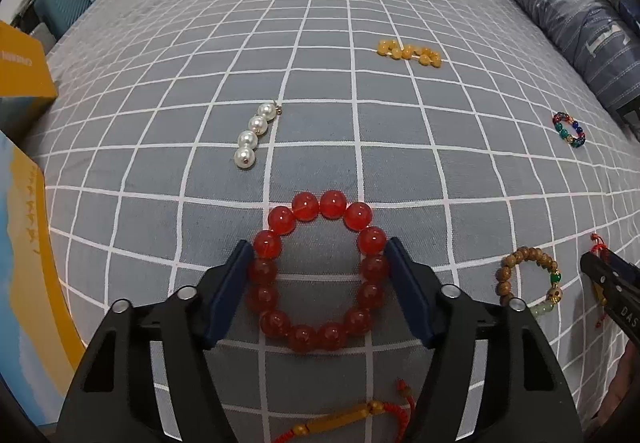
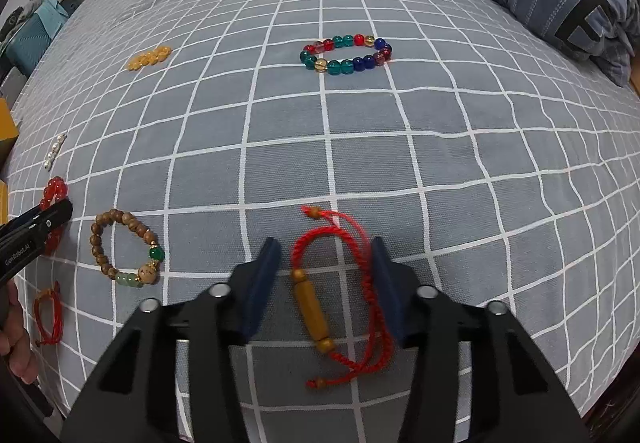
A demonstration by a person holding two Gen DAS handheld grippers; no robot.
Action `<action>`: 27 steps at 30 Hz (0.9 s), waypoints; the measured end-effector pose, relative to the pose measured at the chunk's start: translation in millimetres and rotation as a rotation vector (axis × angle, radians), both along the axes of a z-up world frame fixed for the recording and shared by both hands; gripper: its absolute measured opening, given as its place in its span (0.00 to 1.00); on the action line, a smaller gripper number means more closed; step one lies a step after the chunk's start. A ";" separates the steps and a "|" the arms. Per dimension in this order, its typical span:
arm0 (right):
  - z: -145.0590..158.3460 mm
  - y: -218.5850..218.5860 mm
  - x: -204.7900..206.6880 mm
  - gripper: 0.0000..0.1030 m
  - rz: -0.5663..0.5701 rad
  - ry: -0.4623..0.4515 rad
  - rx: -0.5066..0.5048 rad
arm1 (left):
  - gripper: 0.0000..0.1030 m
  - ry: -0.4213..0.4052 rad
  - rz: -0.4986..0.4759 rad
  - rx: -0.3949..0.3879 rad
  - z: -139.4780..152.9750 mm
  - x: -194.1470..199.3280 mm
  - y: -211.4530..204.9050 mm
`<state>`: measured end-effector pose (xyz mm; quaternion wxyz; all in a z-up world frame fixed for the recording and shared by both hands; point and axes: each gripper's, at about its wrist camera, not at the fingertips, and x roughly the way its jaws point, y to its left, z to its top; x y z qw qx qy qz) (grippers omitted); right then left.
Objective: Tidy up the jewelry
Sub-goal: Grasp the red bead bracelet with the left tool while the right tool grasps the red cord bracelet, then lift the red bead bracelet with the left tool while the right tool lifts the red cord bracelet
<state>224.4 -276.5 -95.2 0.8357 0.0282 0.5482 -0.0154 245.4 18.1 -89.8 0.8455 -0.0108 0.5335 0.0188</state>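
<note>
Left gripper (image 1: 318, 255) pads pressed against both sides of the red bead bracelet (image 1: 318, 271), right gripper (image 2: 324, 255) partly closed astride the red cord bracelet (image 2: 332, 291), right pad touching its cord, both near the front edge of the grey checked bedspread (image 2: 400, 171), wooden bead bracelet (image 2: 124, 251) lying between them

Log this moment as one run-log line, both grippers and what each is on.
left gripper: pads touching red bead bracelet | right gripper: straddling red cord bracelet, one pad touching | surface: checked bedsheet
</note>
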 end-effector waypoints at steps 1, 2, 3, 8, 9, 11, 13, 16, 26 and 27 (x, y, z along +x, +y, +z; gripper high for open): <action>0.4 -0.6 -0.8 0.31 -0.003 0.001 -0.002 | 0.55 0.000 0.001 -0.001 1.0 -1.3 -0.7; 0.7 -1.2 -1.4 0.29 -0.005 0.001 -0.004 | 0.53 0.000 0.002 0.000 2.2 -1.1 -2.0; 1.2 -1.3 -0.9 0.24 -0.006 0.002 -0.009 | 0.48 -0.002 0.000 0.002 2.9 -3.4 -3.8; 1.5 -0.3 -1.3 0.14 -0.008 0.002 -0.025 | 0.30 -0.013 0.000 -0.004 5.1 -10.8 -6.7; 1.8 -0.7 -1.9 0.12 -0.011 0.001 -0.025 | 0.26 -0.015 -0.001 -0.006 5.4 -12.8 -7.5; 2.0 -0.4 -3.2 0.10 -0.008 -0.002 -0.034 | 0.26 -0.023 0.003 -0.015 7.3 -16.4 -7.4; 2.3 0.0 -1.2 0.10 -0.009 -0.001 -0.036 | 0.26 -0.037 0.009 -0.027 9.7 -19.6 -6.8; 4.4 -2.2 0.3 0.10 -0.018 -0.008 -0.026 | 0.26 -0.053 0.015 -0.037 12.8 -23.3 -7.1; 16.7 4.8 -3.0 0.10 -0.027 -0.109 -0.057 | 0.13 -0.089 0.006 -0.050 20.4 -21.4 -6.5; 18.1 5.7 -3.4 0.10 -0.027 -0.119 -0.060 | 0.13 -0.088 0.007 -0.054 20.4 -21.3 -6.0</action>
